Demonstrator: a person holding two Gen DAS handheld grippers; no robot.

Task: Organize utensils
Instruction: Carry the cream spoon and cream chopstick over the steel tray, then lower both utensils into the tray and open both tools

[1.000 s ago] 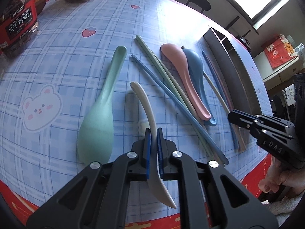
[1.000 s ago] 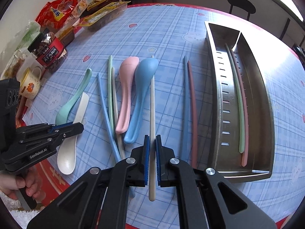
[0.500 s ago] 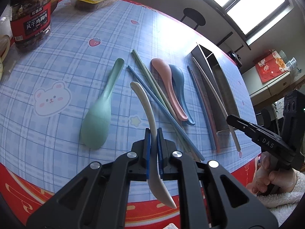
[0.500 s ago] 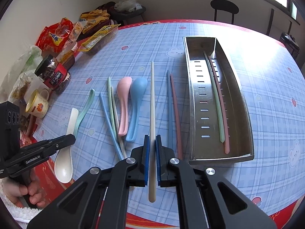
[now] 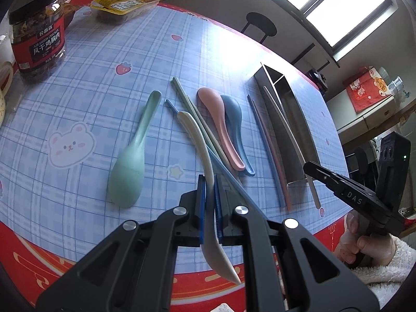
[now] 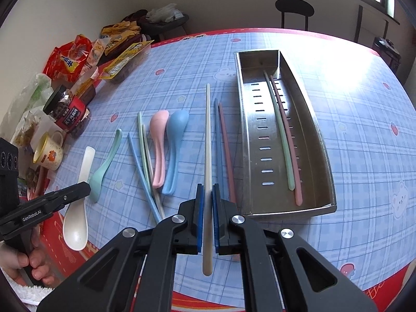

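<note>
My left gripper [image 5: 210, 182] is shut on a cream spoon [image 5: 200, 140] and holds it above the table; the spoon also shows in the right wrist view [image 6: 78, 208]. My right gripper [image 6: 207, 191] is shut on a cream chopstick [image 6: 207, 135], lifted over the table to the left of the steel tray [image 6: 322, 161]. The tray holds a green chopstick [image 6: 280, 135] and a pink chopstick [image 6: 290, 143]. On the cloth lie a green spoon [image 5: 130, 161], a pink spoon [image 5: 221, 127], a blue spoon [image 5: 235, 119] and several chopsticks [image 6: 223, 145].
A red-labelled jar [image 5: 39, 33] and a yellow cup [image 6: 50, 152] stand at the left. Snack packets [image 6: 78, 59] crowd the far left corner. A black stool [image 6: 293, 10] stands beyond the table. The table's red front edge [image 5: 52, 265] is close.
Both grippers have risen and pulled back from the table, each with its utensil. The cream spoon and the cream chopstick now hang higher above the cloth.
</note>
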